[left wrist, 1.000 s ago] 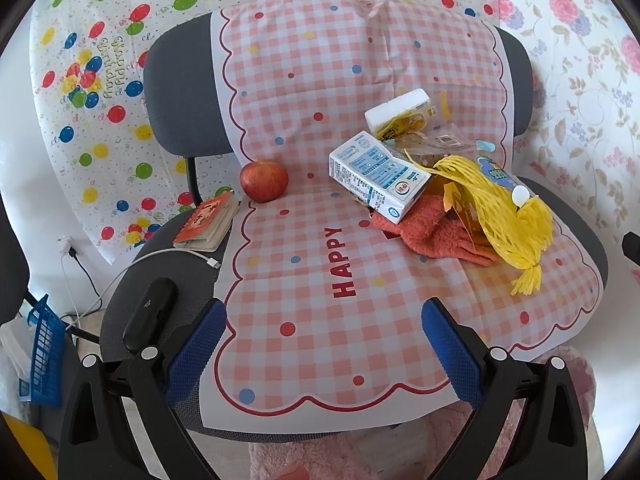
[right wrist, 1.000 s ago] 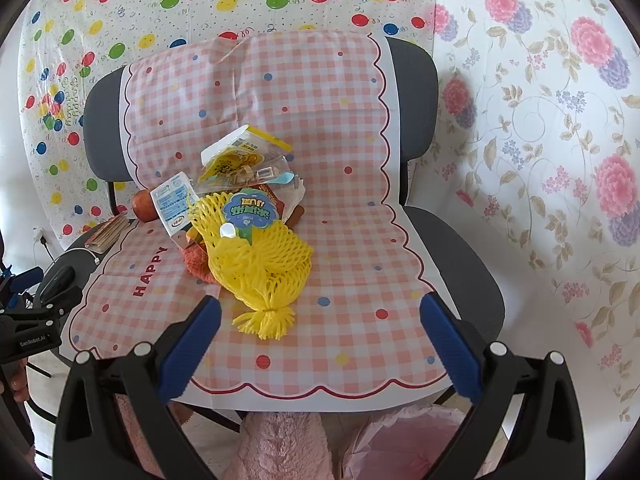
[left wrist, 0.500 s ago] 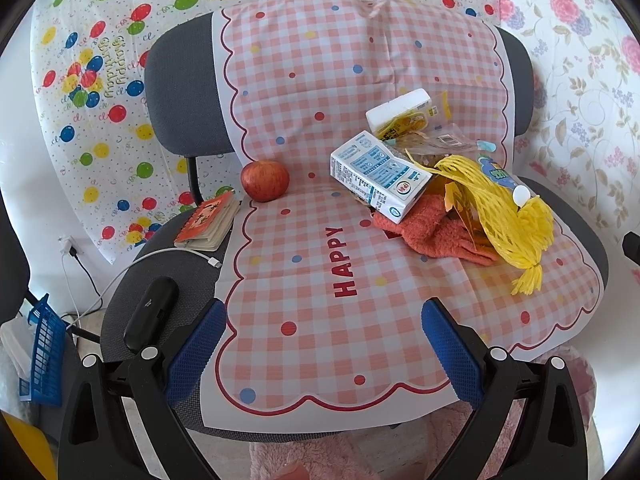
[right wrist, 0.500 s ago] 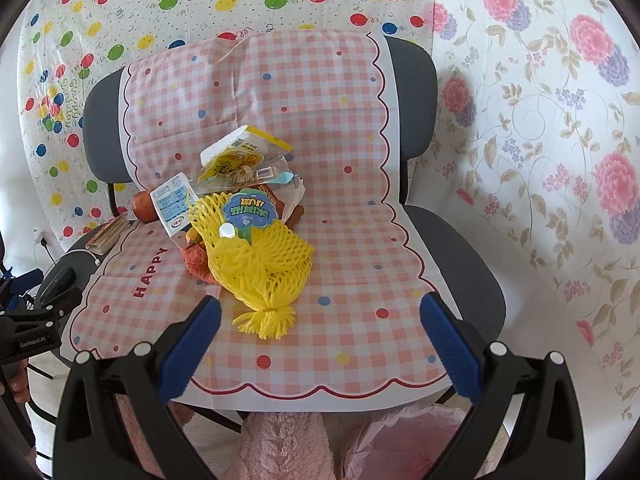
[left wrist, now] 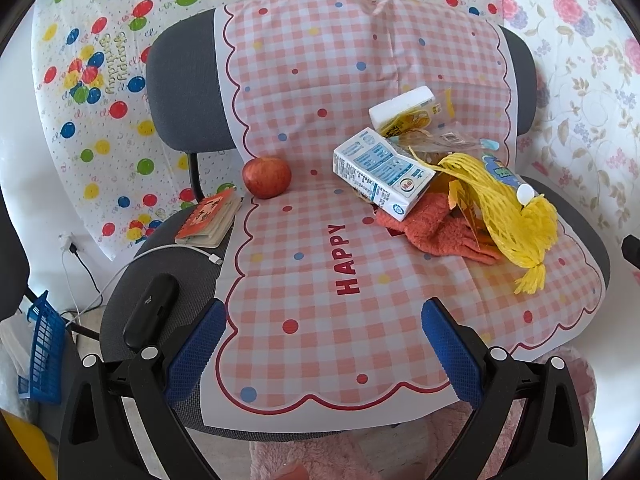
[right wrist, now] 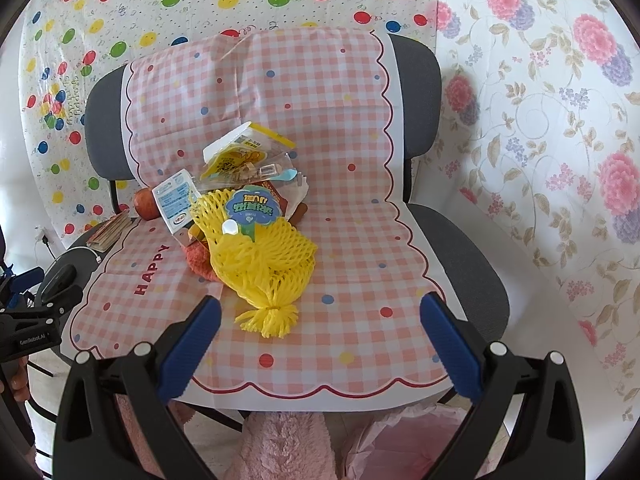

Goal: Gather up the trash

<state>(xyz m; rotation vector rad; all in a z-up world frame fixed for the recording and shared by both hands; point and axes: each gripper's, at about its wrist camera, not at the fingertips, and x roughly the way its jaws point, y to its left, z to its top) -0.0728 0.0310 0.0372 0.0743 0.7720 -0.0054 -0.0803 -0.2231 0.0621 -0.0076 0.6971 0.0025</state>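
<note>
A pile of trash lies on the pink checked cloth point(left wrist: 320, 280) over a grey chair. It holds a white and blue milk carton point(left wrist: 382, 170) point(right wrist: 174, 200), a yellow foam net point(left wrist: 508, 208) point(right wrist: 260, 256), a yellow and white box point(left wrist: 404, 114) point(right wrist: 244, 148) and clear wrappers point(right wrist: 256, 172). An orange cloth point(left wrist: 436, 232) lies under the pile. My left gripper point(left wrist: 322, 340) is open and empty over the seat's front edge. My right gripper point(right wrist: 320, 336) is open and empty, just in front of the net's tail.
A red apple point(left wrist: 266, 178) sits at the seat's back left. A small orange book point(left wrist: 210, 220), a white cable point(left wrist: 180, 248) and a black case point(left wrist: 150, 312) lie on the bare grey seat point(left wrist: 176, 280). A pink bag point(right wrist: 400, 440) lies below the chair. A blue basket point(left wrist: 42, 344) stands lower left.
</note>
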